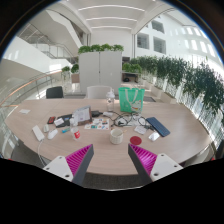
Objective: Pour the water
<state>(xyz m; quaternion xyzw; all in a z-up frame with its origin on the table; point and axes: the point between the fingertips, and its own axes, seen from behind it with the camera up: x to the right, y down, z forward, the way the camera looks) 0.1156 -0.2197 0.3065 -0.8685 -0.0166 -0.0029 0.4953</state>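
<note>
The gripper (112, 162) rides nearest the camera, its two fingers spread wide apart with nothing between them; the magenta pads (79, 158) face each other across bare tabletop. It hangs above the near edge of a large round wooden table (105, 155), clear of everything on it.

Just beyond the right finger stands a small red cup (136, 142), and a little to its left, roughly ahead of the gap between the fingers, a white cup (117, 136). No water can be made out in either.

Farther across the table the clutter thickens: a red-and-white item (76, 134) beyond the left finger, white packets or papers (40, 131) further left, a dark flat book or tablet (159, 126) off to the right, and a tangle of dark cables and small things (98, 123) near the middle. A green bag (131, 98) stands upright at the far side of the table.

Behind the table are chairs (54, 92), then white cabinets (101, 68) topped with green plants (101, 47). A row of tall leafy plants (180, 75) runs along the right beside large windows.
</note>
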